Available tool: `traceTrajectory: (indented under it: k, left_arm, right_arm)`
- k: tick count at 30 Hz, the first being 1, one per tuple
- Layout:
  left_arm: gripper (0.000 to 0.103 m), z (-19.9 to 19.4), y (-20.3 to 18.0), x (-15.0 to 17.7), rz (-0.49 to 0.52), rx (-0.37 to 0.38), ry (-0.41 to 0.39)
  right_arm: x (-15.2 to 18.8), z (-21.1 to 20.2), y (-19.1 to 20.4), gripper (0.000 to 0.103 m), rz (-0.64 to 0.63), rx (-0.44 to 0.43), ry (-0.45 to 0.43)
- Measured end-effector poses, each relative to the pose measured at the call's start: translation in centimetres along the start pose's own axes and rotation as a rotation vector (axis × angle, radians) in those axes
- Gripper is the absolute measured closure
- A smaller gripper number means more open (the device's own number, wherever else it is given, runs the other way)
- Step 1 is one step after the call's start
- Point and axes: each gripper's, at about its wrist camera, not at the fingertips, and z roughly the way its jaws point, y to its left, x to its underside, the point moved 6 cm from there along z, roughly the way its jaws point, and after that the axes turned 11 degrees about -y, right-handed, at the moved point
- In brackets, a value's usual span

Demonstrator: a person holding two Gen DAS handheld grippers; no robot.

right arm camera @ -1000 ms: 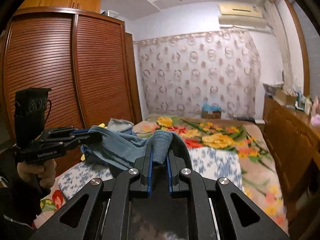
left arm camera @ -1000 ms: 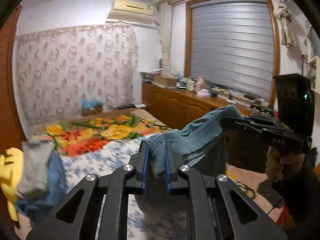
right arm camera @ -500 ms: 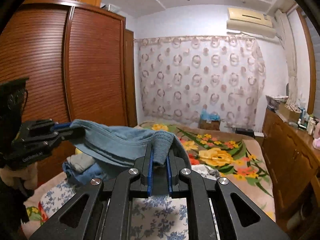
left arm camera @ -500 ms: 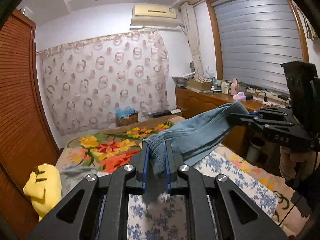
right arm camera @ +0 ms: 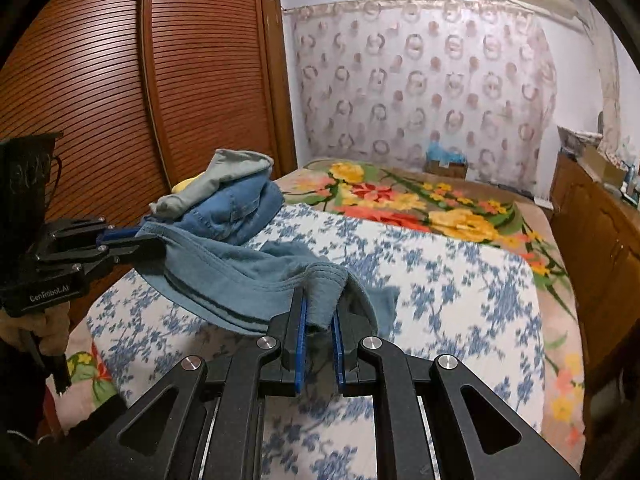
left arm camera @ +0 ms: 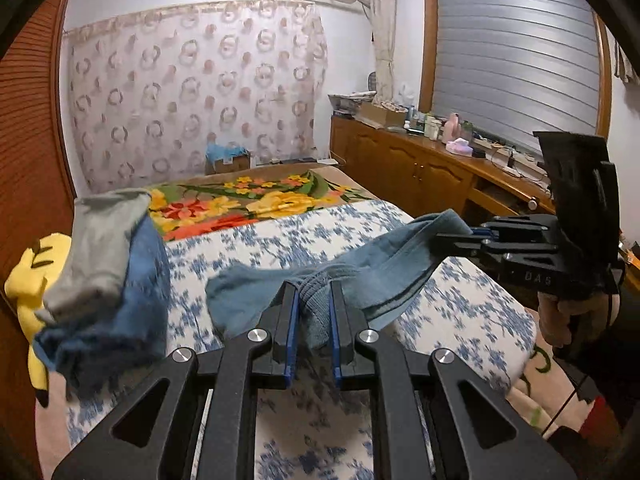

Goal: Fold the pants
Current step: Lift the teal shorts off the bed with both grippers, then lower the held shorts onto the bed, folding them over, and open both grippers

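A pair of teal-blue pants (left arm camera: 384, 260) hangs stretched between my two grippers, low over the blue-flowered sheet (left arm camera: 280, 240) of the bed. My left gripper (left arm camera: 313, 300) is shut on one bunched end of the waistband. My right gripper (right arm camera: 320, 304) is shut on the other end. In the right wrist view the pants (right arm camera: 224, 272) sag in the middle, and their lower part lies on the sheet (right arm camera: 440, 288). Each view also shows the other gripper from the side: the right one (left arm camera: 456, 236) and the left one (right arm camera: 136, 240), both clamped on the cloth.
A pile of grey and blue clothes (left arm camera: 104, 264) lies on the bed's left side beside a yellow plush toy (left arm camera: 28, 280). A flowered blanket (left arm camera: 256, 200) covers the far end. A wooden wardrobe (right arm camera: 120, 80) stands left, a cluttered wooden counter (left arm camera: 440, 152) right.
Both grippers have come down toward the bed with the pants still held. The pants, earlier hanging in the air, now reach the flowered sheet.
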Motion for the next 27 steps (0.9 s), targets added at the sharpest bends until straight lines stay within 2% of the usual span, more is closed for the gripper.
traceTrajectory:
  k: [3, 9, 17, 27]
  left_arm:
    - [0.089, -1.0, -0.5, 1.0, -0.004, 0.02, 0.012]
    - [0.089, -2.5, -1.5, 3.3, -0.042, 0.047, 0.039]
    - [0.089, -3.5, -2.1, 4.2, -0.047, 0.059, 0.048]
    - [0.089, -4.4, -2.8, 4.4, -0.043, 0.07, 0.043]
  right_arm:
    - [-0.1, -1.0, -0.6, 0.092, 0.017, -0.009, -0.004]
    - [2.8, -3.8, 0.1, 0.092, 0.064, -0.022, 0.009]
    - [4.6, -5.3, 1.0, 0.092, 0.078, -0.025, 0.031]
    - [5.3, -7.0, 1.5, 0.092, 0.09, -0.032, 0.024]
